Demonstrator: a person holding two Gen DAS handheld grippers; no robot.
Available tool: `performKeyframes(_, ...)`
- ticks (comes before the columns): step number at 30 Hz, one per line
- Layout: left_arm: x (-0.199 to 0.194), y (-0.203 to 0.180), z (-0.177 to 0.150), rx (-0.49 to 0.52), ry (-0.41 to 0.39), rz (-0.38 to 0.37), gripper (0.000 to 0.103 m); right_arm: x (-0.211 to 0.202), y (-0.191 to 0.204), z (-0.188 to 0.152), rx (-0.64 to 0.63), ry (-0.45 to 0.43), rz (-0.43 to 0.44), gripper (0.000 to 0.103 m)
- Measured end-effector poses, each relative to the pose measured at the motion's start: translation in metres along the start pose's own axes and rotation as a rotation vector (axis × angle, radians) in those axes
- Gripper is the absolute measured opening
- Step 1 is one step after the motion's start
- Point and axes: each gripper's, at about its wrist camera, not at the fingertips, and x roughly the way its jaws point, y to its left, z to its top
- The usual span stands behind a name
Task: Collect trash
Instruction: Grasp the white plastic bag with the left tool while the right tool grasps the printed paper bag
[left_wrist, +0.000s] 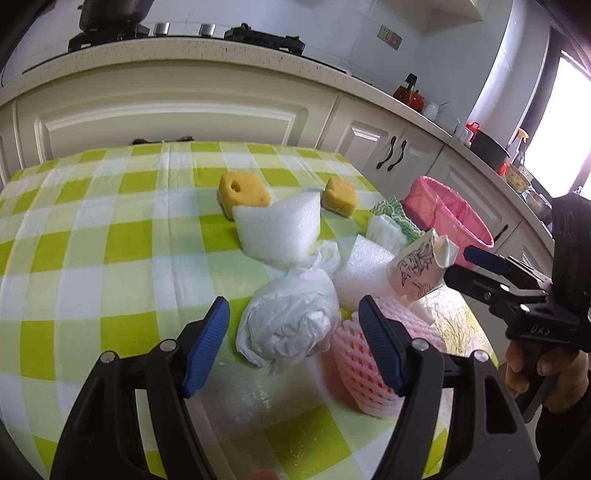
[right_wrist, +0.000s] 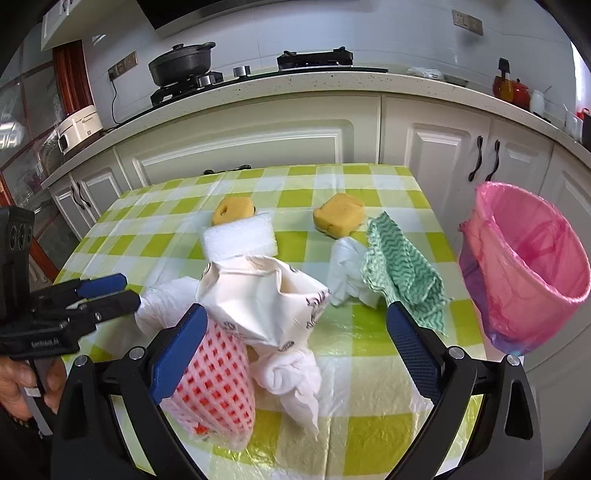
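Left gripper (left_wrist: 291, 345): fingers apart, gripping nothing, angled down at the crumpled white plastic bag (left_wrist: 291, 321) between them on the bench (left_wrist: 74, 221). Pink foam net (left_wrist: 365, 365) touches the bag at its 3 o'clock. Right gripper (right_wrist: 295, 354): fingers spread wide, nothing clamped, over the printed paper bag (right_wrist: 266, 295) and a twisted white wad (right_wrist: 295, 380). Green cloth (right_wrist: 399, 273) at 1 o'clock. Pink-lined bin (right_wrist: 528, 269) off the bench edge at 3 o'clock, empty side up.
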Motion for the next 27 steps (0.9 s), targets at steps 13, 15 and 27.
performKeyframes(13, 0.036, 0.011, -0.003, -0.03, 0.074, -0.036, 0.045, 0.036, 0.015, 0.009, -0.033, 0.053, 0.013, 0.073)
performKeyframes(15, 0.036, 0.011, -0.003, -0.029, 0.069, -0.039, 0.041, 0.036, 0.014, 0.007, -0.04, 0.047, 0.012, 0.072)
performKeyframes(27, 0.014, 0.003, 0.011, 0.02, 0.017, 0.024, 0.032, 0.014, -0.006, 0.01, 0.017, 0.004, 0.014, 0.072)
